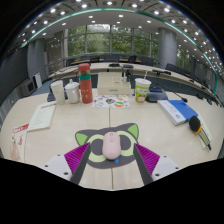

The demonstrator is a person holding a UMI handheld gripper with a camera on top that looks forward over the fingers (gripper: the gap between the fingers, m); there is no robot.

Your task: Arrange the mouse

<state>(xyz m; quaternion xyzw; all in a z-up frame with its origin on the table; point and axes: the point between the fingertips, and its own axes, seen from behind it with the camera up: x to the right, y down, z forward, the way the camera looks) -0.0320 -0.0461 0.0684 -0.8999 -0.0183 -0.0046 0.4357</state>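
Mouse: a pale mouse (111,147) was seen lying on a cat-shaped mat (108,141); it was placed between the fingers, just ahead of the gripper (111,160), at 6 o'clock of the bench (60,135).
Fingers: the fingers (80,158) were held wide apart, their purple pads at 9 and 3 o'clock of the mouse; a gap was visible at either side; nothing was gripped.
Surroundings: a red bottle (86,84) and a white cup (72,92) were set at 11 o'clock, well apart from the mouse; a yellow-lidded container (142,90) and a blue book (178,110) were set towards 1 and 2 o'clock; papers (42,117) were laid at 9 o'clock.
Risk, grip: the rounded, smooth shell is judged likely to be squeezed out forwards if the fingers were closed behind its widest part.
Risk, alignment: a one-sided touch would probably cause the mouse to be spun or pushed across the mat.
Risk, mat: the mat could be dragged or rucked if the fingertips were lowered too far.
Risk, cable: whether a cord was attached could not be told; a snag cannot be ruled out.
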